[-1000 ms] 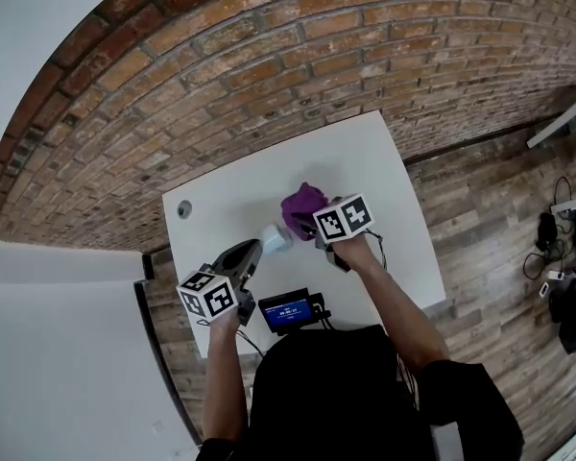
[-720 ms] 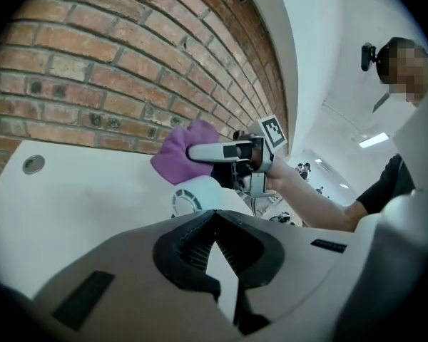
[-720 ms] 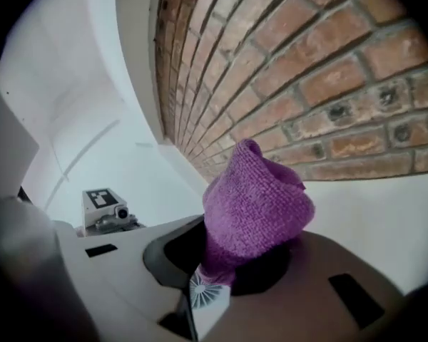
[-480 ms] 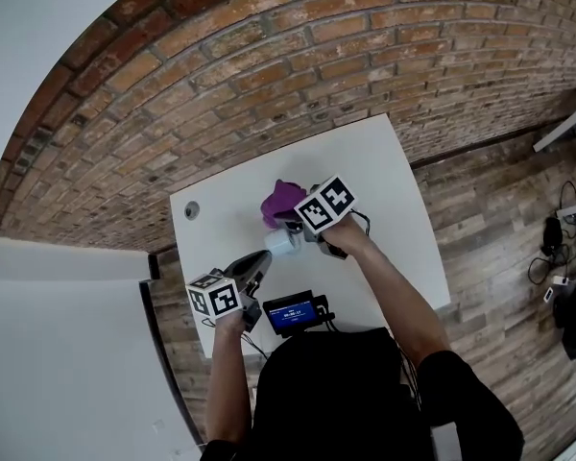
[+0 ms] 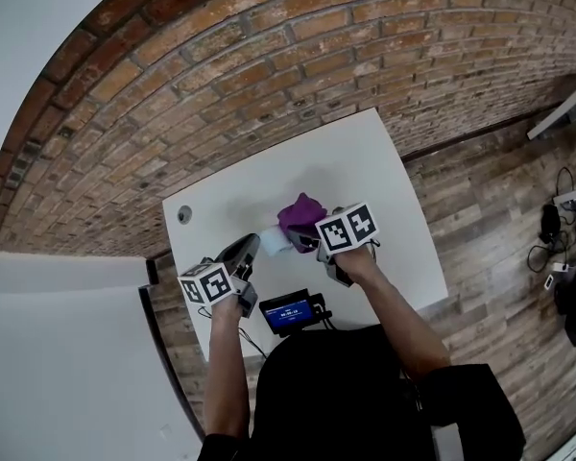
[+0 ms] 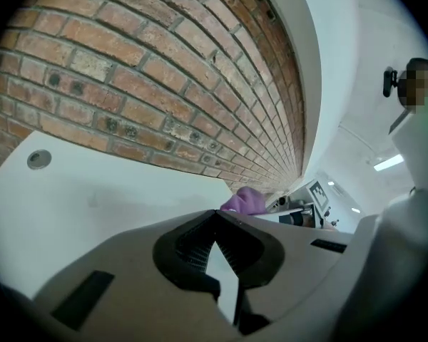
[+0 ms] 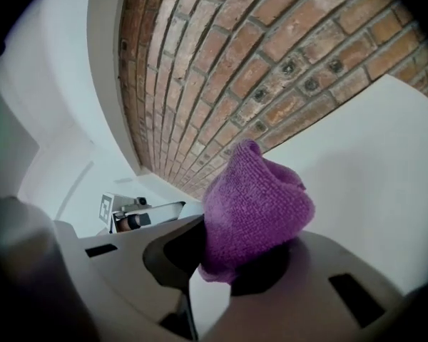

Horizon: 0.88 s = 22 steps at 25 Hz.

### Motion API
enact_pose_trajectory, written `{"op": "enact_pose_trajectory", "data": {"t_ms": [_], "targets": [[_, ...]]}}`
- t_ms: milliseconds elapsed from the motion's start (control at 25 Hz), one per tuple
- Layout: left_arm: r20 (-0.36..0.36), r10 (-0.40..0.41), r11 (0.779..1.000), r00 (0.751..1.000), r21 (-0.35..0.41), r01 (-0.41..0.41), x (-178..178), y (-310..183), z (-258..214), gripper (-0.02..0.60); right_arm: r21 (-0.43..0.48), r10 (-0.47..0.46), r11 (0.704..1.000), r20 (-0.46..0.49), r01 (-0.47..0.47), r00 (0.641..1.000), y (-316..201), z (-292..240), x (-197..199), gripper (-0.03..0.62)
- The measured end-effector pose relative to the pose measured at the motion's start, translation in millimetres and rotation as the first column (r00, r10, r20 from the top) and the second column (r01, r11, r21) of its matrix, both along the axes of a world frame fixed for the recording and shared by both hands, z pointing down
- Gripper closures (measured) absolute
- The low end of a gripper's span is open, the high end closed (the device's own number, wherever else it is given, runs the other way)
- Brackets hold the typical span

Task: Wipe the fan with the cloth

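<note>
From overhead, a white table (image 5: pixel 365 166) stands against a brick wall (image 5: pixel 221 56). The left gripper (image 5: pixel 252 245) comes in from the near left. Just past its tip sits a small pale-blue thing, apparently the fan (image 5: pixel 275 241). Whether they touch, I cannot tell. Just right of the fan is the bunched purple cloth (image 5: pixel 300 211), with the right gripper (image 5: pixel 312 234) behind it on the near side. A small device with a blue screen (image 5: pixel 290 312) sits at the table's near edge, and a round hole (image 5: pixel 183 213) lies at the far left.

In the left gripper view, the jaws are clenched tip to tip with nothing between them. The cloth shows beyond them to the right, over bare tabletop.

In the right gripper view, the jaws are grasping the cloth, which bulges out of them in a rounded lump. The brick wall rises behind, and white tabletop stretches off to the right.
</note>
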<state>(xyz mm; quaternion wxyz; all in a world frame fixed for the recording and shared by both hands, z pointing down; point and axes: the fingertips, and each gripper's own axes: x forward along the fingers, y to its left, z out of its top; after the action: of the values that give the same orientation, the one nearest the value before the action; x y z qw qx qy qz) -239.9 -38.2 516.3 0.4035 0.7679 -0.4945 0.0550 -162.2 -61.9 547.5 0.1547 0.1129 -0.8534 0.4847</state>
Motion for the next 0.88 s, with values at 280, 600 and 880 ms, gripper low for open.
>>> {"op": "enact_pose_trajectory", "data": {"t_ms": [280, 600, 880], "targets": [[0.177, 0.223, 0.974, 0.959, -0.017, -0.224, 40.0, 8.5, -13.6, 0.575, 0.011, 0.131, 0.99, 0.251, -0.138, 0.959, -19.7, -66.0, 9.7, 0.531], [0.191, 0.225, 0.974, 0.955, -0.035, -0.222, 41.7, 8.3, -10.9, 0.575, -0.001, 0.177, 0.984, 0.196, -0.18, 0.964, -2.7, -13.6, -11.0, 0.531], [0.215, 0.229, 0.973, 0.949, -0.033, -0.227, 42.8, 10.9, -10.9, 0.575, 0.018, 0.172, 0.985, -0.148, -0.172, 0.974, 0.0, 68.2, 20.5, 0.531]]}}
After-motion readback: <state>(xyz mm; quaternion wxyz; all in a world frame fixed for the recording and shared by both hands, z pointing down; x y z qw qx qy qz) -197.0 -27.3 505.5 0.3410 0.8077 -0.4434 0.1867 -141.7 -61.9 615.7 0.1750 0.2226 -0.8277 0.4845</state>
